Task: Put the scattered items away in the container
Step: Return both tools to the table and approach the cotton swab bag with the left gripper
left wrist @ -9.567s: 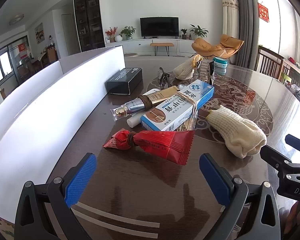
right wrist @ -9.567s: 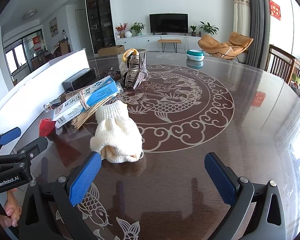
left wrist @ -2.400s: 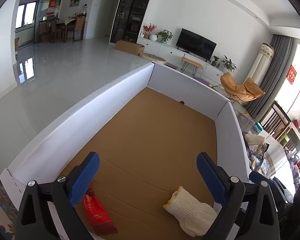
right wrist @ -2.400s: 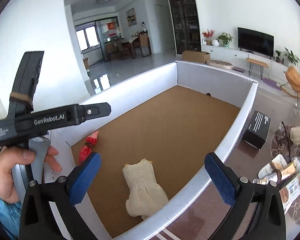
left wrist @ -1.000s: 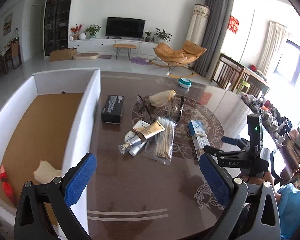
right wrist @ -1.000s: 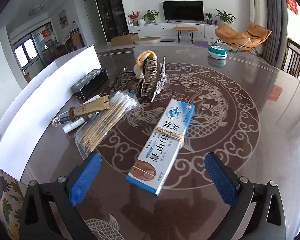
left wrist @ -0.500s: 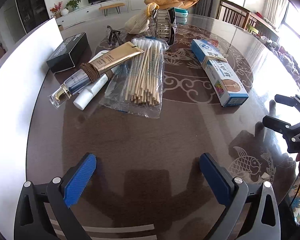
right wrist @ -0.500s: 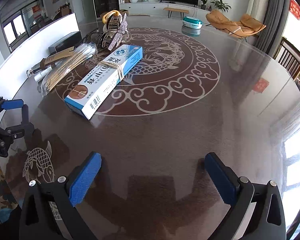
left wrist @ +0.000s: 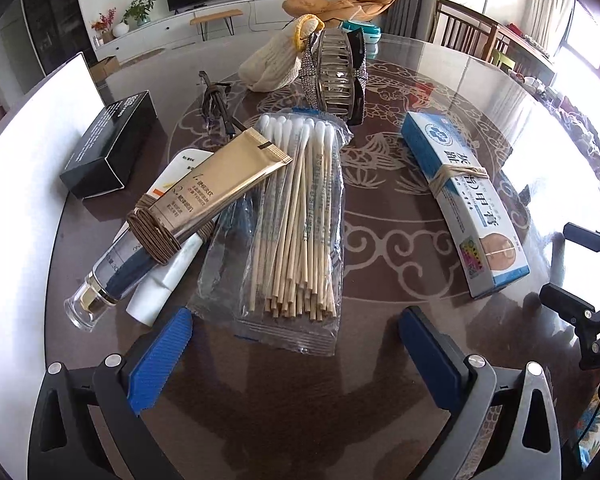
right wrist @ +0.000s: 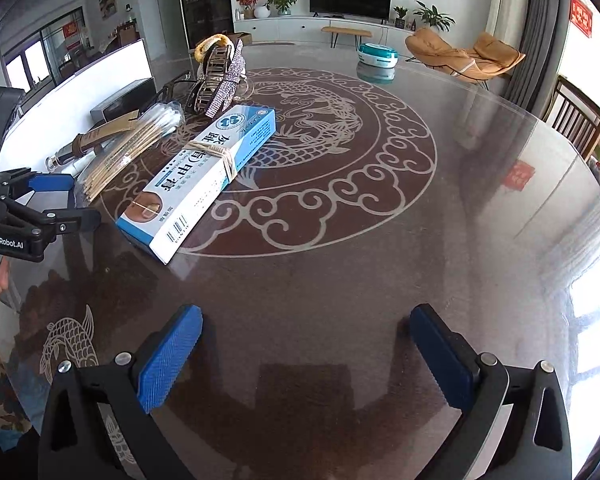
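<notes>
Cotton swab pack (left wrist: 296, 224) lies on the table (left wrist: 380, 360), dead ahead of my left gripper (left wrist: 294, 354), near end just past the blue pads. Long axis runs near-to-far, so the jaws straddle it crosswise. Left gripper spread wide, empty. Bundled tubes (left wrist: 172, 220) overlap the pack's left edge. Blue medicine box (right wrist: 202, 178) sits front-left of my right gripper (right wrist: 306, 354), also released and empty, axis slanting away to the far right. Left is nearer the swabs, right nearer the box. Container (left wrist: 32, 128): only its white wall shows on the left; interior hidden.
</notes>
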### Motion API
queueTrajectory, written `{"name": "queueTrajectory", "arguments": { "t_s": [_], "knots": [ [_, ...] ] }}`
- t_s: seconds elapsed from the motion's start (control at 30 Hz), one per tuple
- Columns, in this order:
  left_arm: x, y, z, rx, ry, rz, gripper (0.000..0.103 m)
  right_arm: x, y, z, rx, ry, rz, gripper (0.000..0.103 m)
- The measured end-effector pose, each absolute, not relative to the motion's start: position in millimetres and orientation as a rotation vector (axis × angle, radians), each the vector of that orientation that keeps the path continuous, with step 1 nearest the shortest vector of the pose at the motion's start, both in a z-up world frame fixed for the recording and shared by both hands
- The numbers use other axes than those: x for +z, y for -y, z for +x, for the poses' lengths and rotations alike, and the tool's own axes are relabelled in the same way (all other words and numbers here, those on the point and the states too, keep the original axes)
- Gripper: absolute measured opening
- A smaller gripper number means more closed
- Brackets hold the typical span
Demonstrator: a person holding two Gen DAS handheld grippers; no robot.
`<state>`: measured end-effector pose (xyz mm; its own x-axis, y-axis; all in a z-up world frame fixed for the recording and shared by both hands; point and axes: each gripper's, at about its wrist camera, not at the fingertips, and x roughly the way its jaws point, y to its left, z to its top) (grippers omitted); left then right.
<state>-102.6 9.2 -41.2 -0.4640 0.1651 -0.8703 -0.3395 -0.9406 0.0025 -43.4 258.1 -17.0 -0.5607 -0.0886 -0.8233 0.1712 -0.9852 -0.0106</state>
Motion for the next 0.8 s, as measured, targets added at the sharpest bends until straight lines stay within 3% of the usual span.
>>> {"name": "queueTrajectory", "arguments": {
  "t_s": [0.37,0.8],
  "knots": [
    [-37.9,-20.1,-147.9,2.477,-0.218,-1.488,0.103,-16.5,-257.2,-44.8,-2.651,-0.132,1.39,0.103],
    [-34.2,-24.1,-147.0,2.529,-0.192,-1.448,0.103,-16.7,-257.2,-44.9,-2.651,-0.132,1.391,0.103]
  ]
}}
